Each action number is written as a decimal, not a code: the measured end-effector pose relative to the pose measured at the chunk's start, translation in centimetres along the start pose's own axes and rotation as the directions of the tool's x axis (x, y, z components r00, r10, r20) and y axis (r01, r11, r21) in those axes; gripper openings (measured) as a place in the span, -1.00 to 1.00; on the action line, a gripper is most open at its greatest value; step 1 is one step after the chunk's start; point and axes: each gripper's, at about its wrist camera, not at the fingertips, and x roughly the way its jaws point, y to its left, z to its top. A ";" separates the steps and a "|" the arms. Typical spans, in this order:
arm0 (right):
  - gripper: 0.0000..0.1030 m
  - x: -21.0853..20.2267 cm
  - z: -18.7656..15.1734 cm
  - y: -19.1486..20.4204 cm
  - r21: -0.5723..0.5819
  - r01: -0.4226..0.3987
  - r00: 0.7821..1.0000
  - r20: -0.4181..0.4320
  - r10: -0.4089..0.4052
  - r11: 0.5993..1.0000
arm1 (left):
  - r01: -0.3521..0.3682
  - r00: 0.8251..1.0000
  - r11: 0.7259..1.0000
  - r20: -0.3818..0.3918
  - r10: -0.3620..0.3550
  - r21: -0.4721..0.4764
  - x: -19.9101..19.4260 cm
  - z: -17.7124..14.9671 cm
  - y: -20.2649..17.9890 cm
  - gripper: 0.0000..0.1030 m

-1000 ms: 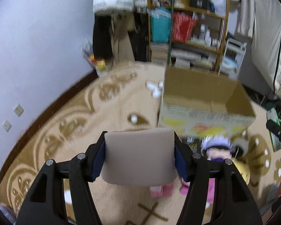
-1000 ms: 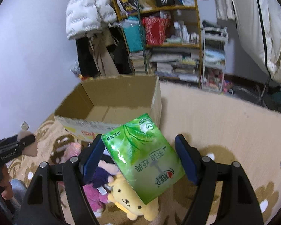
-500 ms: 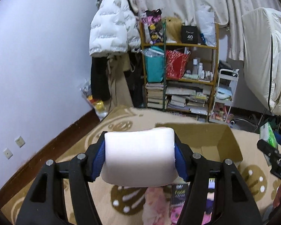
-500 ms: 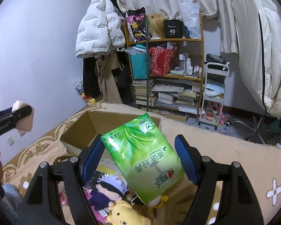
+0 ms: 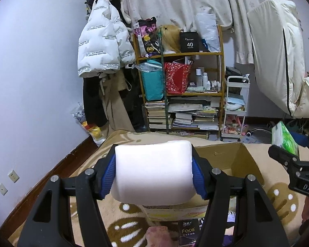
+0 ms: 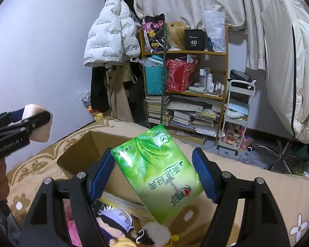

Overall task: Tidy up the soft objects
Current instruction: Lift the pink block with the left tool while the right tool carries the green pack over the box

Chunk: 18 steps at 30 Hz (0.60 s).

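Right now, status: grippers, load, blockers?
Left gripper shut on white foam block. Right gripper shut on green tissue pack. Open cardboard box ahead, nothing blocking.

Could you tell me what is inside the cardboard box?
The box shows only bare cardboard walls; its floor is hidden behind the green pack and white foam.

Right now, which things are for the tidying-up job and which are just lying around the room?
For the job:
- white foam block, in the left tongs
- green tissue pack, in the right tongs
- cardboard box
- plush dolls on the rug

Just lying about:
- white puffer jacket
- bookshelf
- white trolley
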 end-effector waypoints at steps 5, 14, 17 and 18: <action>0.57 2.0 -0.2 0.1 0.005 -0.016 1.000 -0.015 0.016 1.000 | 0.000 1.000 1.000 -0.022 0.000 -0.005 1.4 -0.7 0.2 0.21; 0.57 5.2 -1.0 1.5 -0.035 -0.065 0.996 -0.056 0.063 0.997 | 0.021 0.997 1.000 -0.076 -0.021 -0.006 3.9 -2.1 0.1 0.22; 0.57 5.9 -1.2 1.7 -0.045 -0.078 0.995 -0.060 0.075 0.996 | 0.034 0.994 0.999 -0.099 -0.035 -0.011 4.7 -2.4 0.1 0.22; 0.57 6.0 -1.3 1.8 -0.047 -0.087 0.995 -0.057 0.084 0.995 | 0.034 0.994 0.999 -0.104 -0.035 -0.011 5.0 -2.5 0.1 0.22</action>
